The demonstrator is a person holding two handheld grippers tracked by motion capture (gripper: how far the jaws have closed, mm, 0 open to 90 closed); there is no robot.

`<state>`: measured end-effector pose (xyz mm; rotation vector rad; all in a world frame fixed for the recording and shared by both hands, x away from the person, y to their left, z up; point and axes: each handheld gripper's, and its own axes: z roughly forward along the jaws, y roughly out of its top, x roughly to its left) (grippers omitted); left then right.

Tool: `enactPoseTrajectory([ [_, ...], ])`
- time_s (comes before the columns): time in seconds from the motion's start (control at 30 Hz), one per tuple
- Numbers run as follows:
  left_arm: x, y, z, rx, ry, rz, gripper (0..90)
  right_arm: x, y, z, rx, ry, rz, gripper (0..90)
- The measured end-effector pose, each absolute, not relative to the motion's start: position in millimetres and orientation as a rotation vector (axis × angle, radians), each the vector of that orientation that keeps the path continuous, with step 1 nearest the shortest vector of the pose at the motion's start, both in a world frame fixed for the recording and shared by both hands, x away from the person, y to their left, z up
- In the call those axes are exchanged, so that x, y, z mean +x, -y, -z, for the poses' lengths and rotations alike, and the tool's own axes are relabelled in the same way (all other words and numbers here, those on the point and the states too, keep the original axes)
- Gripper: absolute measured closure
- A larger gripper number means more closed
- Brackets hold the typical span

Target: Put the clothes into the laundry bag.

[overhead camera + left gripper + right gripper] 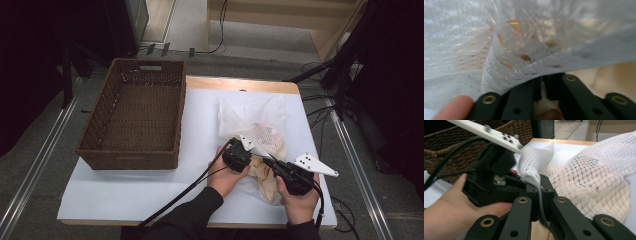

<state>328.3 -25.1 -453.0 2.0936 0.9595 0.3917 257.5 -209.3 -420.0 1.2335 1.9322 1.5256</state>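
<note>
A white mesh bag (252,117) lies on the white table top (200,125), with a beige cloth (262,175) at its near end. My left gripper (250,152) is shut on a fold of the mesh (506,50); its jaws (542,83) pinch the fabric, and beige cloth (614,75) shows behind. Close beside it, my right gripper (266,161) is shut on the bag's corded hem (540,192). The mesh (594,177) spreads to the right there, with something pale and patterned inside it.
A brown wicker basket (131,155) with nothing in it stands on the left half of the table, and its wall (454,142) rises behind the left hand. Cables trail from both grippers toward the near edge. Dark stands and cables flank the table on the right.
</note>
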Motion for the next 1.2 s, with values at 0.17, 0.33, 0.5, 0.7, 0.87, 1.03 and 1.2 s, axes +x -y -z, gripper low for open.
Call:
enactPoseTrajectory([
  [0.17, 295.1, 11.6, 438.5, 2.004, -0.852, -0.279, 62.0, 258.7, 219.5, 416.7, 1.259, -1.889, -1.551, 90.0],
  [0.33, 261.8, 26.1, 444.1, 2.048, -0.702, -0.16, 55.2, 259.2, 215.8, 417.0, 1.258, -1.896, -1.553, 89.9],
  [0.5, 258.7, 58.0, 467.2, 2.221, -0.653, -0.079, 41.0, 258.5, 212.8, 416.4, 1.255, -1.896, -1.55, 89.9],
  [0.7, 268.6, 69.2, 472.7, 2.252, -0.76, -0.152, 60.0, 258.6, 216.8, 417.1, 1.259, -1.894, -1.552, 89.9],
  [0.87, 271.5, 68.7, 468.5, 2.228, -0.778, -0.216, 80.6, 257.4, 220.8, 416.0, 1.262, -1.883, -1.56, 89.9],
  [1.03, 285.7, 60.4, 454.4, 2.154, -0.835, -0.332, 83.1, 254.8, 218.9, 413.5, 1.254, -1.883, -1.566, 90.0],
  [1.2, 303.7, 50.1, 443.8, 2.094, -0.905, -0.564, 84.1, 249.7, 212.3, 407.5, 1.225, -1.904, -1.585, 90.0],
])
